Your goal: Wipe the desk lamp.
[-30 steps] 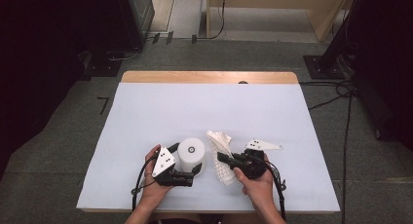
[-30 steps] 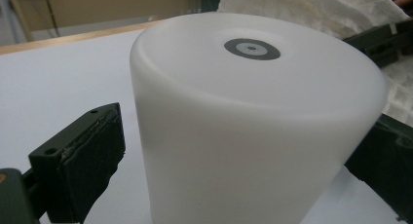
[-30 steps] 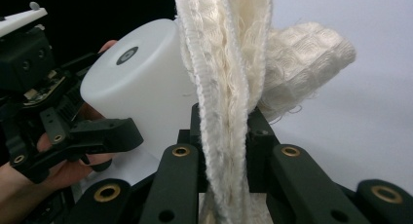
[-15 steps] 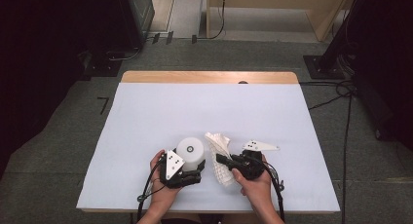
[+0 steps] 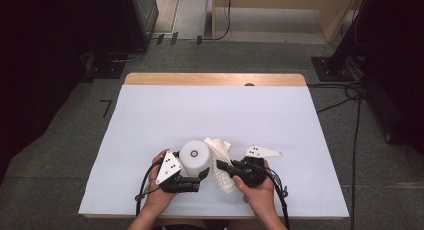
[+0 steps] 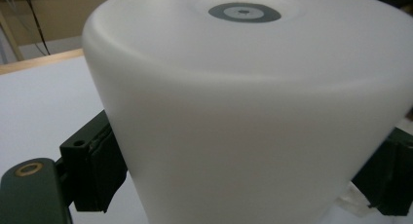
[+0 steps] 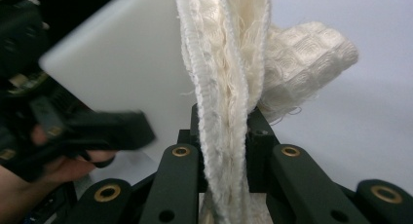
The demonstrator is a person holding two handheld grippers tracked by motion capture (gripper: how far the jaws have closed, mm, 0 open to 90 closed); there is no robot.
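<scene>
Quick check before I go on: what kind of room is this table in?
Probably a lab or recording workshop, not a home: a table under a plain pale cover on grey carpet, black stand bases beside it, and loose cables trailing over the floor.

Overhead light fell evenly on the white table cover [image 5: 210, 115], bright but without hard glare; the floor and room edges sank into near black. My hands cast only faint, soft shadows. In my left gripper view the white cup [image 6: 253, 117] sat so close it washed out, pale and soft-focused. In my right gripper view the woven cloth [image 7: 229, 78] was sharp, while my other gripper [image 7: 73, 131] smeared with blur at the left.
</scene>
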